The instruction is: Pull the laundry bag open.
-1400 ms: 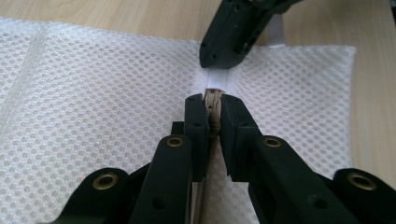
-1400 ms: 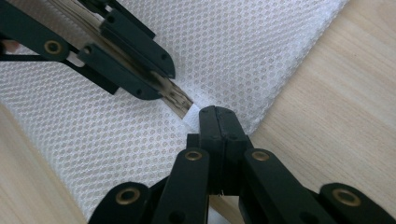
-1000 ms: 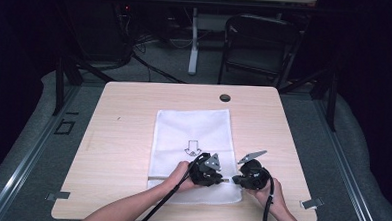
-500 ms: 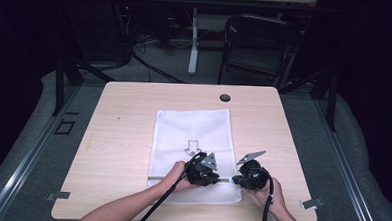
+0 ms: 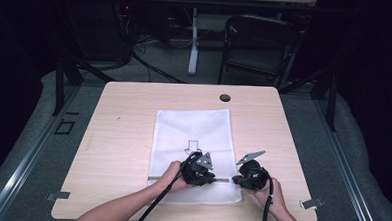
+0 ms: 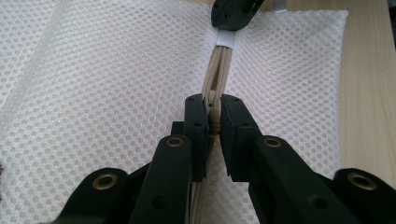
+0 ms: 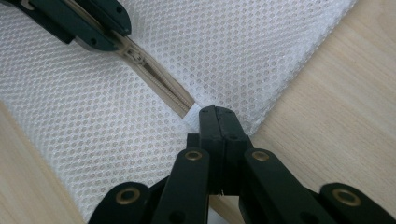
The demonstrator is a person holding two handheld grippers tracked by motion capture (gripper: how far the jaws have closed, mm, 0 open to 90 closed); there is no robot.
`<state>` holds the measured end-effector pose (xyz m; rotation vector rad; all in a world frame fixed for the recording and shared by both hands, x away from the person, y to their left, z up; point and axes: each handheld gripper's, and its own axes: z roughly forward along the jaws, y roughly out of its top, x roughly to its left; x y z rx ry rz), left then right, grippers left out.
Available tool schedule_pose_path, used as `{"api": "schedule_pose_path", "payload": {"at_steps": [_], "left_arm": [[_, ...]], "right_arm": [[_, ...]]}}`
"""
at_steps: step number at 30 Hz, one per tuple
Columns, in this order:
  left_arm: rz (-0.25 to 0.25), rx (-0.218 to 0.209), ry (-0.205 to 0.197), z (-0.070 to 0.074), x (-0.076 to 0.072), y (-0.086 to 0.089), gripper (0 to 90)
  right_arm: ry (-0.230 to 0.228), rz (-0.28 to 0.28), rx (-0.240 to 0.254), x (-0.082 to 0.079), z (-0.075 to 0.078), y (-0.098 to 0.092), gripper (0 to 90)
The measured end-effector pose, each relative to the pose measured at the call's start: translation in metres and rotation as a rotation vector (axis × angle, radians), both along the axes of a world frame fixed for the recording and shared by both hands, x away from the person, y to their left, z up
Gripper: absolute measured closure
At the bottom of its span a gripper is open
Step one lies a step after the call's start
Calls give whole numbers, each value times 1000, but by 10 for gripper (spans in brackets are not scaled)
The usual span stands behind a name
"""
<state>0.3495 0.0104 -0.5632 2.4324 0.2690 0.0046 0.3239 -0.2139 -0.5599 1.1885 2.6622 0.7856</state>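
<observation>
Your left gripper (image 6: 213,114) has its jaws nearly together, pinching the beige zipper (image 6: 215,77) of a white mesh bag (image 6: 107,93); what sits between the pads looks like the slider, though it is too hidden to be sure. Straight ahead of those jaws the zipper runs on, its two sides spread a little, to a white tab gripped by your right gripper (image 6: 232,14). In the right gripper view, your right gripper (image 7: 218,122) has its jaws pressed fully together on the white end tab of the zipper (image 7: 159,86), at the edge of the mesh bag (image 7: 243,51). Beyond these jaws the zipper slants up and away to your left gripper (image 7: 88,23). From above, the bag (image 5: 193,133) lies flat on the wooden table (image 5: 123,117), its near end between your two grippers, left (image 5: 199,169) and right (image 5: 248,175), which sit close together.
</observation>
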Motion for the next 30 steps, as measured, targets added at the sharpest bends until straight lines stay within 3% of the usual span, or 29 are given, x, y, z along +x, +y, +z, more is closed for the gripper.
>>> {"api": "schedule_pose_path", "payload": {"at_steps": [2,4,6,9,30], "left_arm": [[1,-3,2,1,0,1,817],[7,21,-11,2,-1,1,817],[7,-9,10,0,0,3,817],[9,6,6,2,0,7,817],[18,-5,7,2,-2,19,816]], "right_arm": [[-2,-1,0,0,0,0,900],[-1,-1,-2,0,0,1,900],[1,0,-1,0,0,0,900],[1,0,14,0,-1,0,900],[0,-2,-1,0,0,0,900]]}}
